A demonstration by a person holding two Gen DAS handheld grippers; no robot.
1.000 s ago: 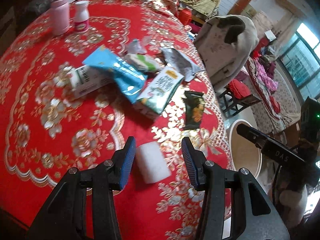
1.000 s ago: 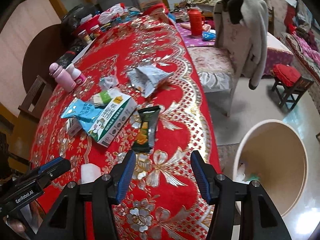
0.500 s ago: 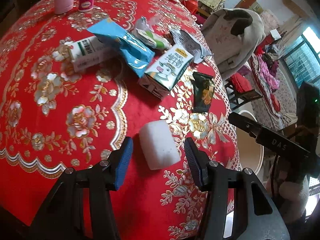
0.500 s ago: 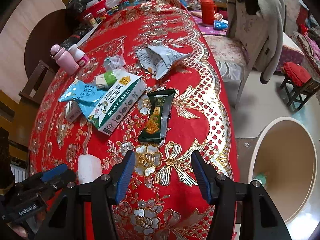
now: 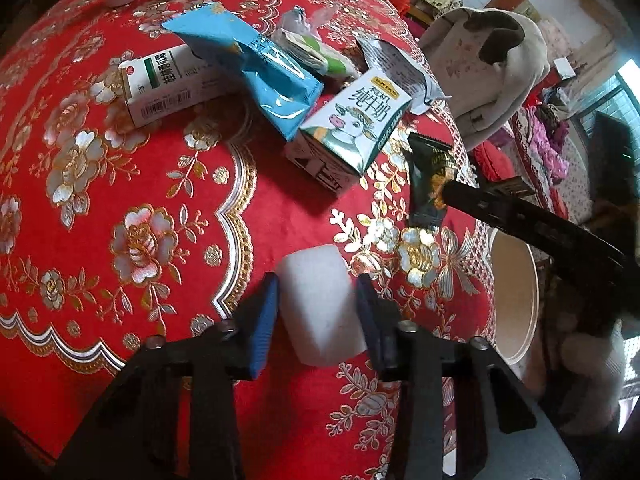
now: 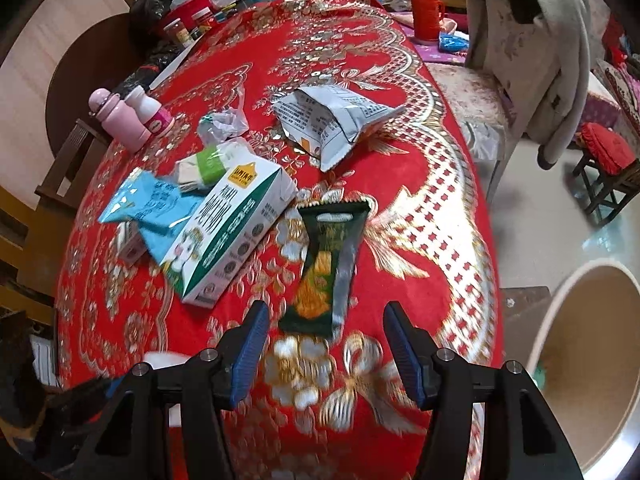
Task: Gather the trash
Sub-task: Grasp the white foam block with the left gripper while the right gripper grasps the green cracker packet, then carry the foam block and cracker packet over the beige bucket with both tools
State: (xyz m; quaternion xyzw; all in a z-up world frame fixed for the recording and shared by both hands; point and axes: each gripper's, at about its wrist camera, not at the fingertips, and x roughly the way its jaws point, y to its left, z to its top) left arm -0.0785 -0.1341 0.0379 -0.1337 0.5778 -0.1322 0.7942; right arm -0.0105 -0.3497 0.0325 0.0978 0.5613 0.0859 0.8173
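From the left wrist view, the white foam block is a pale, matt, rounded-corner piece that lies flat on the red tablecloth with gold and silver flowers. It sits right between the two blue pads of the left gripper. The jaws are narrow and are closing on it; both pads stand against its sides, but I cannot tell if they already press it. Ahead of this claw and a little to the right lies a milk carton on its side, white and green with a cow drawing. Beyond it a blue snack bag rests partly over a white medicine box. To the right of the claw is a dark green snack wrapper, partly covered by the black finger of the other gripper.

From the right wrist view, the dark green snack wrapper is flat and long, with an orange picture and a serrated top edge. Its near end lies just ahead of the right gripper, about midway between the pads. This claw is about half open and holds nothing; its pads do not touch the wrapper. Far right of the claw, below the table edge, stands a beige trash bin. The picture is a bit blurred here.
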